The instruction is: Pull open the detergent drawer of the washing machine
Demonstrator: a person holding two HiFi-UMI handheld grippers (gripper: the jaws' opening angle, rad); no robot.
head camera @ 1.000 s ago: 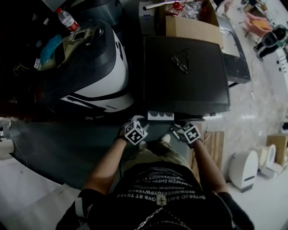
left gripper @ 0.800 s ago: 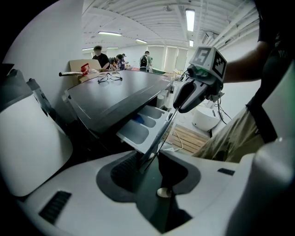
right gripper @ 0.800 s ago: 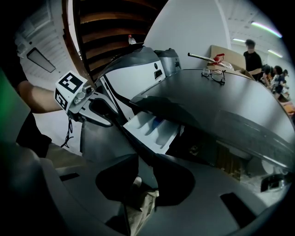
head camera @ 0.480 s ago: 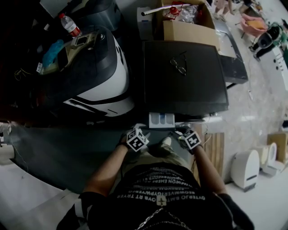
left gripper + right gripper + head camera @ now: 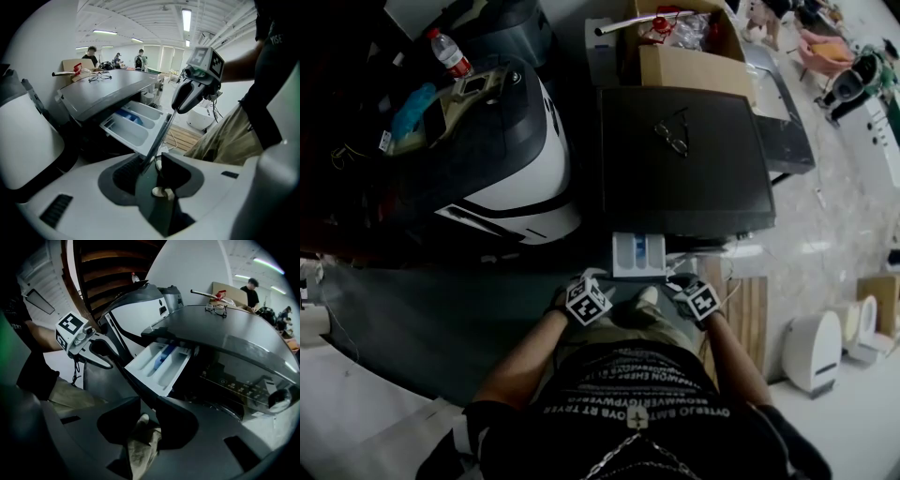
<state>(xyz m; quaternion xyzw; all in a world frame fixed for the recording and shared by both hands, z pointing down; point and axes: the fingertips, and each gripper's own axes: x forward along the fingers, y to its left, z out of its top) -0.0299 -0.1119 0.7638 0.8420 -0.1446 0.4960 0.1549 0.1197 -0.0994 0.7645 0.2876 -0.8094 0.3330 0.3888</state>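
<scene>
At the washer, left claw and right claw pinch the detergent drawer front.

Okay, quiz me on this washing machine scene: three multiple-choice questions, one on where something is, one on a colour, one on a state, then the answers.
1. Where do the eyeglasses lie?
A. on top of the washing machine
B. on the floor
C. hung on a wall

2. What colour is the insert in the detergent drawer?
A. red
B. blue
C. yellow

3. How does the detergent drawer stand?
A. shut flush
B. pulled partway out
C. taken out and laid on the floor

Answers:
1 A: the head view shows them on the machine's dark top.
2 B: a blue piece sits among the white compartments.
3 B: its open compartments stick out from the machine's front, with the left gripper and the right gripper each closed on its front panel.
</scene>
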